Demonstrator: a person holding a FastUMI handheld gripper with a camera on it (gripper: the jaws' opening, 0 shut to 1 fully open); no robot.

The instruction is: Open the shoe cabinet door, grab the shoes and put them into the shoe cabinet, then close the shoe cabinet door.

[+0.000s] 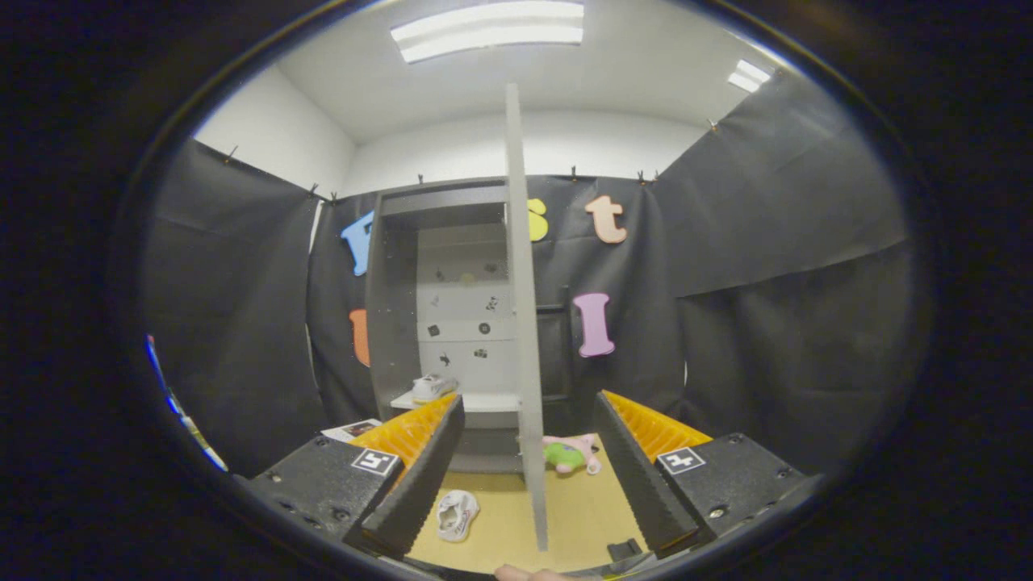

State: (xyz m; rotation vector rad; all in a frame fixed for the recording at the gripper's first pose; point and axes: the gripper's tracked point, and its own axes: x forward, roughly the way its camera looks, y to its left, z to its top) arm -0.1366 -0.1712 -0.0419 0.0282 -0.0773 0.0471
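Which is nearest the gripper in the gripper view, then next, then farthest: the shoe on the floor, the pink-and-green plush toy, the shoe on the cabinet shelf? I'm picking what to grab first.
From the open gripper:
1. Shoe on the floor, between the fingers, leftward.
2. Plush toy, beyond the open door's edge, at the cabinet's foot.
3. Shoe on the shelf, inside the cabinet.

The gripper [529, 476] has its fingers spread wide, nothing pressed between them. The shoe cabinet [440, 323] stands open beyond them, and its door [524, 323] is swung out edge-on toward the camera, its lower edge passing between the fingers. One white shoe [433, 387] sits on a shelf inside the cabinet — a second shoe [457, 515] lies on the tan floor [577, 516] just ahead of the left finger. A pink-and-green soft toy [571, 453] lies right of the door.
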